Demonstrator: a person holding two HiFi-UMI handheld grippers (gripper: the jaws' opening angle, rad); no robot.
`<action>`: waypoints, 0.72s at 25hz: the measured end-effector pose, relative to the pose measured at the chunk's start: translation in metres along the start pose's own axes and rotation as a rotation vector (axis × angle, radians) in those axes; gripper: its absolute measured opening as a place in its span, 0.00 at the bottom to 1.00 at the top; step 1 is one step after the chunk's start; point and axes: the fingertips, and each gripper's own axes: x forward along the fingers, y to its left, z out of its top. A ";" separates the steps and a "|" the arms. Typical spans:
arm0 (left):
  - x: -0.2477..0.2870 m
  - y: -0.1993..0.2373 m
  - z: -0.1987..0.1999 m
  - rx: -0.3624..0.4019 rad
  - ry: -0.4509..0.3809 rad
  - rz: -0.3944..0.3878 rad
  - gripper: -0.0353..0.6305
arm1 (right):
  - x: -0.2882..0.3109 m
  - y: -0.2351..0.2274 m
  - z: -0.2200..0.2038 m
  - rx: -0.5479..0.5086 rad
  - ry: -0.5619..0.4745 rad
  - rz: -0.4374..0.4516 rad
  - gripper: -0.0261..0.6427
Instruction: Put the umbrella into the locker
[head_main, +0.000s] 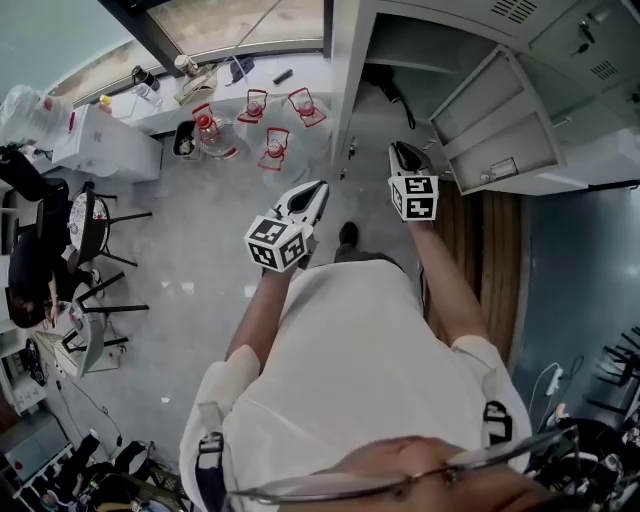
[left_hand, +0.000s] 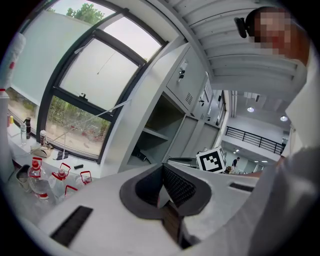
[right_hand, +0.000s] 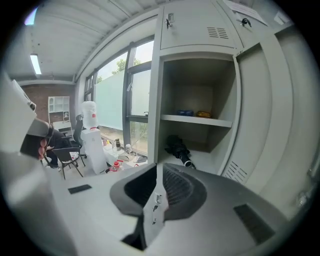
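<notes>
Umbrella (right_hand: 177, 149) (black, folded) lies on the lower shelf (right_hand: 210, 159) inside the open locker (right_hand: 220, 100). Left tongs (left_hand: 162, 185) closed and empty; right tongs (right_hand: 156, 185) closed and empty, well clear of it.

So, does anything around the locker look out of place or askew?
Nothing looks damaged or spilled. The black umbrella lies slanted on the floor of the lower compartment of the locker, one end toward the front edge. The locker door stands wide open.
</notes>
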 end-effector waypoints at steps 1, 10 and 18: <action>-0.006 -0.005 -0.004 -0.008 -0.001 -0.007 0.06 | -0.010 0.003 -0.003 0.001 -0.002 0.001 0.10; -0.027 -0.046 -0.041 -0.030 0.018 -0.059 0.06 | -0.104 0.003 -0.031 0.013 -0.015 -0.067 0.05; -0.015 -0.082 -0.057 0.011 0.036 -0.062 0.06 | -0.154 -0.004 -0.037 -0.023 -0.051 -0.039 0.05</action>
